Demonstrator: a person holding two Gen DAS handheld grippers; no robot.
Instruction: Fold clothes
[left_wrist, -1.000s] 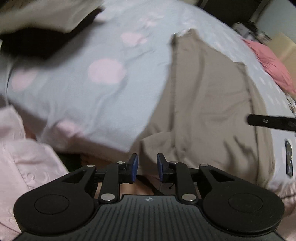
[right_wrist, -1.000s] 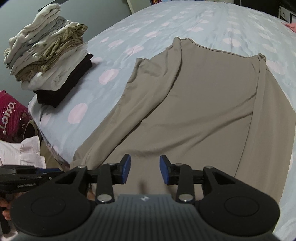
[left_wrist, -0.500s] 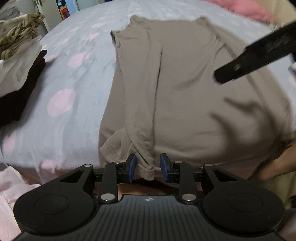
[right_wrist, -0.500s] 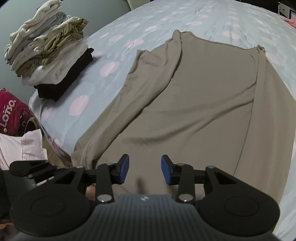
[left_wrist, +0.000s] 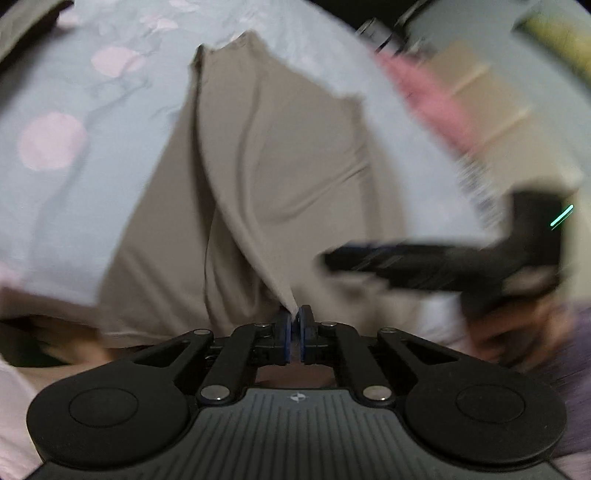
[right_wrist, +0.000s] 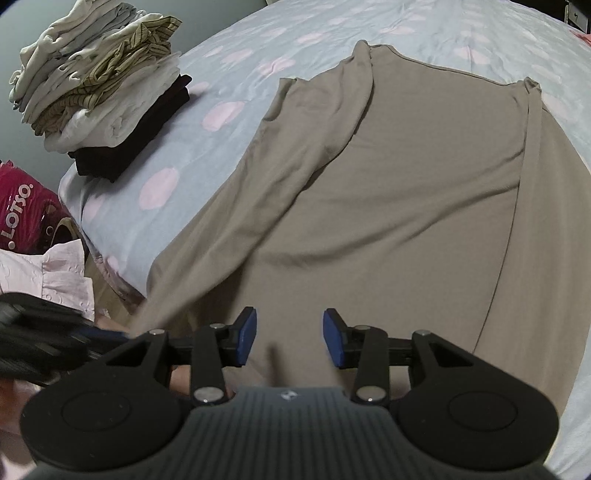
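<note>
The left gripper (left_wrist: 294, 320) pinches the taupe jersey top's (right_wrist: 406, 206) hem thinly, so it could slip; the right gripper (right_wrist: 289, 338) gapes empty.

Bed (right_wrist: 258, 66) under a pale blue sheet with pink dots, filling most of both views. Grey wall (right_wrist: 22, 26) behind the near left corner. Red bag (right_wrist: 22, 218) lettered "LOTSO" on the floor beside the bed. Dim indoor light; left view blurred.
</note>
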